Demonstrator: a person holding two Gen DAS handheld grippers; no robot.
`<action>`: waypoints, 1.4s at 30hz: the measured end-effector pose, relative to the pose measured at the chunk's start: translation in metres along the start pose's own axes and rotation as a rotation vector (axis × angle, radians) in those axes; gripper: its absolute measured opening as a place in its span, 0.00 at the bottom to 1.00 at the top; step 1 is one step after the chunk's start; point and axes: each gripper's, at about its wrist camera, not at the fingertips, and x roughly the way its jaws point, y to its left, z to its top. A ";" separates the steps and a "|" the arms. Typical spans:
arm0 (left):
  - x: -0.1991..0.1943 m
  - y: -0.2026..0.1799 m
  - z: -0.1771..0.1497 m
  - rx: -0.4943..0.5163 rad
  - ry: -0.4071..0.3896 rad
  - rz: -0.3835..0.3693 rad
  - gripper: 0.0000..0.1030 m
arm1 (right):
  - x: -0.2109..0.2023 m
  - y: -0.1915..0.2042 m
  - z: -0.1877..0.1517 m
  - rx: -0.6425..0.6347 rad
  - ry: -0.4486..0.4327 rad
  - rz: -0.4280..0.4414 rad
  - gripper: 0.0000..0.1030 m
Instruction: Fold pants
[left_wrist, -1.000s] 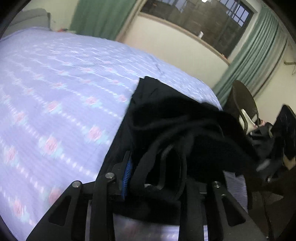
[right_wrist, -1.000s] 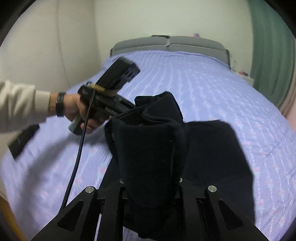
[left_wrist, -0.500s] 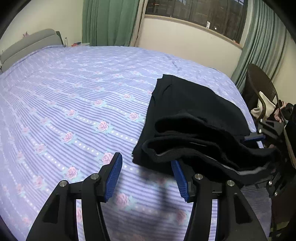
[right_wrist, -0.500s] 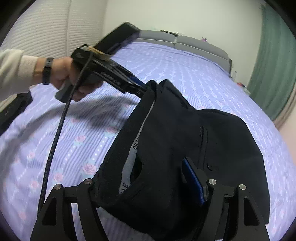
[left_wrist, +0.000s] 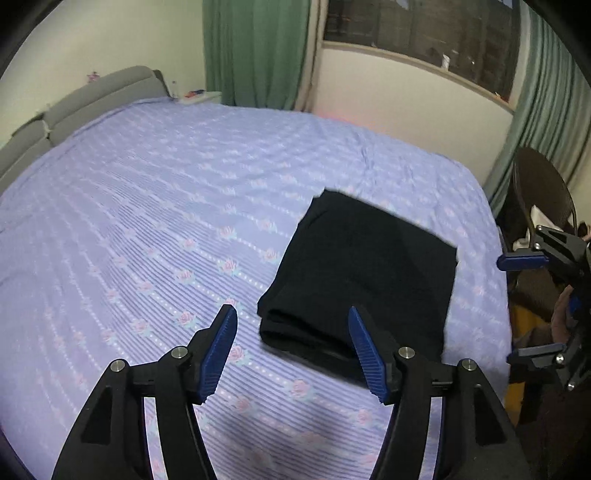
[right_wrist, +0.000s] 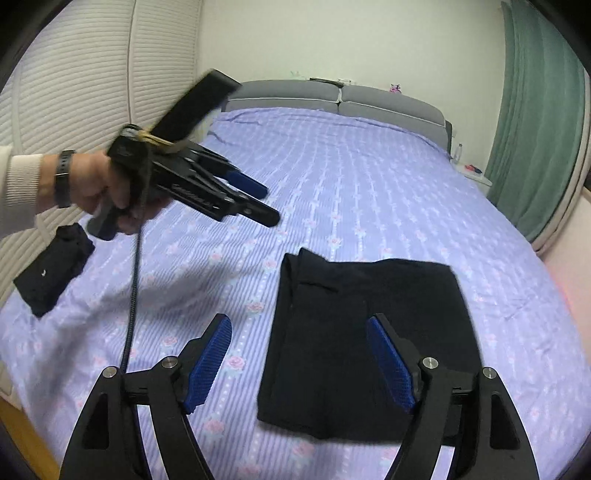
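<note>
The pants (right_wrist: 369, 332) are matt black cloth, soft and lint-free. The bed (right_wrist: 369, 184) wears a thin woven sheet — lilac, flower-printed, dull. The fingers (right_wrist: 208, 362) carry ribbed blue rubbery pads on matt black plastic — shiny metal screws at the joints.

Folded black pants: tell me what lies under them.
The folded black pants lie flat on the purple flowered bedsheet, which shows all around them. The sheet directly beneath, and the pants' own lower layers, are covered, so nothing more can be seen there.
</note>
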 end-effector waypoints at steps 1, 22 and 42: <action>-0.005 -0.005 0.003 -0.008 -0.002 0.016 0.62 | -0.006 -0.002 0.003 -0.001 0.000 0.001 0.75; 0.019 -0.153 -0.019 -0.576 -0.089 0.427 0.62 | -0.024 -0.141 -0.028 0.053 0.099 0.011 0.75; 0.113 -0.101 -0.095 -0.958 0.017 0.446 0.64 | 0.125 -0.291 -0.076 0.358 0.325 0.373 0.75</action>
